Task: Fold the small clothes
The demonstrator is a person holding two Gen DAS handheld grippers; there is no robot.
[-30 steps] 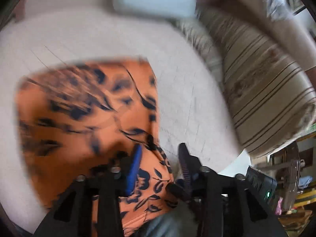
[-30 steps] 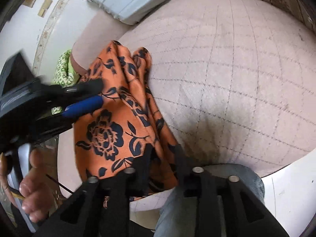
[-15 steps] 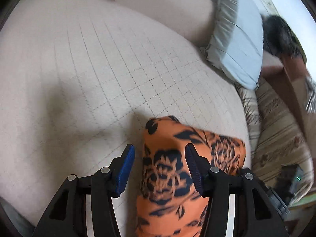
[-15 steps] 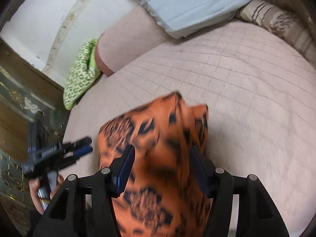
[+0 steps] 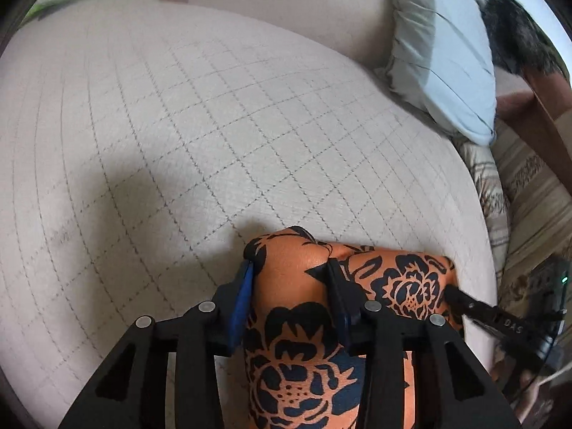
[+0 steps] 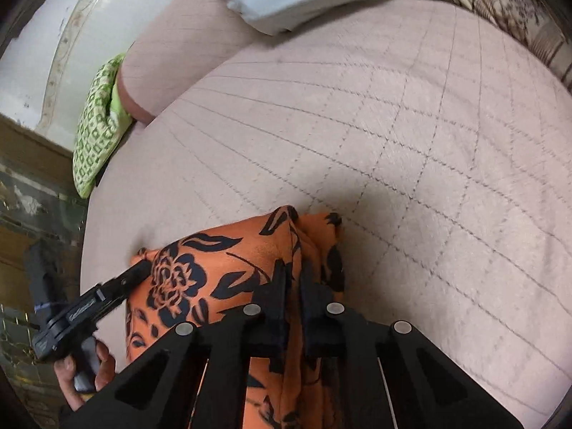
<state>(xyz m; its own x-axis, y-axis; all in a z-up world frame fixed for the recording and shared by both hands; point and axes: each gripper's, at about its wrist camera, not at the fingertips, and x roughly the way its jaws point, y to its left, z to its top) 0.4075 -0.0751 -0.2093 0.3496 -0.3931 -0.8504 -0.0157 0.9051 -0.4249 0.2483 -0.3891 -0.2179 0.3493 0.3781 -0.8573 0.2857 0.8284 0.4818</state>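
An orange cloth with black flowers [image 5: 400, 286] is held up over the near edge of a beige quilted bed [image 5: 214, 143]. My left gripper [image 5: 289, 271] has its jaws about a hand's width apart with a bunched fold of the cloth between them, touching both pads. My right gripper [image 6: 295, 271] is shut on the other top edge of the cloth [image 6: 221, 268]. Each gripper shows in the other's view: the right one [image 5: 493, 318] at the cloth's right side, the left one [image 6: 89, 307] at its left side.
A pale blue pillow [image 5: 447, 53] lies at the head of the bed, with a green patterned cushion [image 6: 96, 125] and a striped beige blanket [image 5: 529, 196] along the sides. A person's dark hair [image 5: 514, 28] shows beyond the pillow.
Both grippers have lifted the cloth off the bed and swung it toward the near edge. The right jaws, open half a second ago, have shut on the cloth; the left jaws have narrowed on it.
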